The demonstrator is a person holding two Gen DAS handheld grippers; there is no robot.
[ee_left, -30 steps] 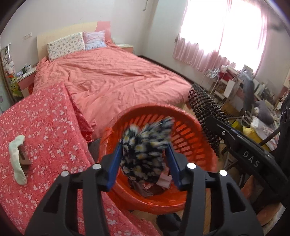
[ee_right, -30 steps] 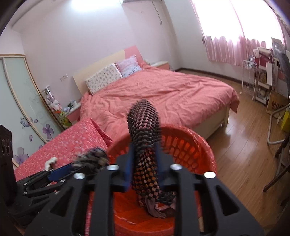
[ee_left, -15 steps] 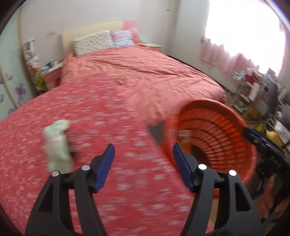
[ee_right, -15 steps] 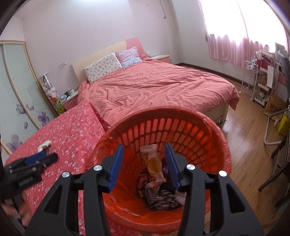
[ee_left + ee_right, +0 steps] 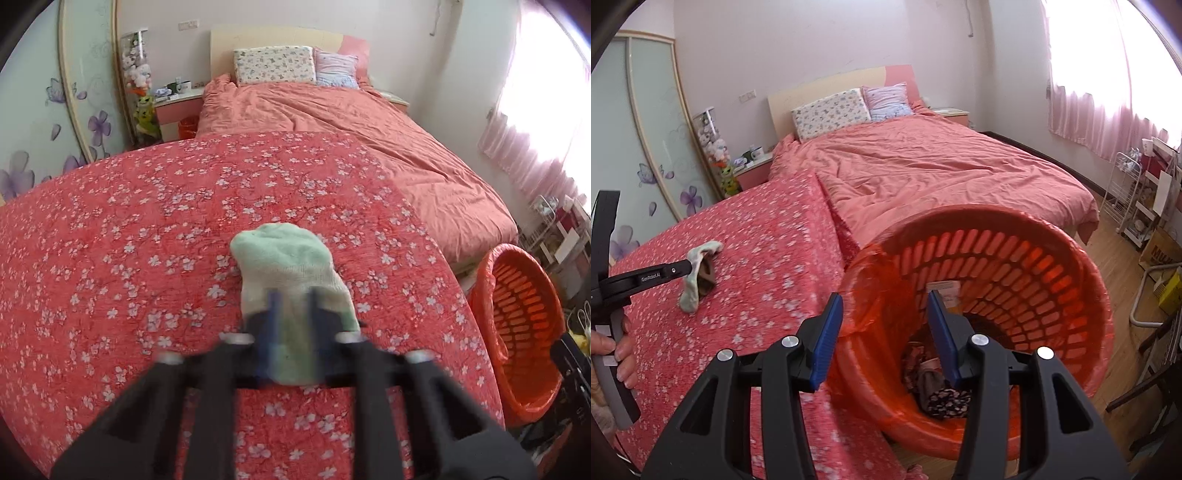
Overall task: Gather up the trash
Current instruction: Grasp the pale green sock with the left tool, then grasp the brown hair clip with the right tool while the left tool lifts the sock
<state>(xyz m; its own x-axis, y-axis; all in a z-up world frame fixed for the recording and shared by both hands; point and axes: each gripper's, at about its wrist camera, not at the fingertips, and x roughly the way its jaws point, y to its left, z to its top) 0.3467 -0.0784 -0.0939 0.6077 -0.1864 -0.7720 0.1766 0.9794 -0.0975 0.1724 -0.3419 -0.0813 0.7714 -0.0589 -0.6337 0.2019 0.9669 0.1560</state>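
Both loads now dropped in the orange basket (image 5: 1086, 280). Left tongs (image 5: 291, 325) swung over to the green sock (image 5: 288, 266) at 12 on the floral counter (image 5: 110, 240), nearly closed around it, grip blurry. Right tongs (image 5: 886, 332) wide open, empty, over basket. Sock next, probably.

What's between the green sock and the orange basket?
In the right wrist view, only flowered red cloth lies between the green sock and the orange basket; nothing else sits on that stretch.
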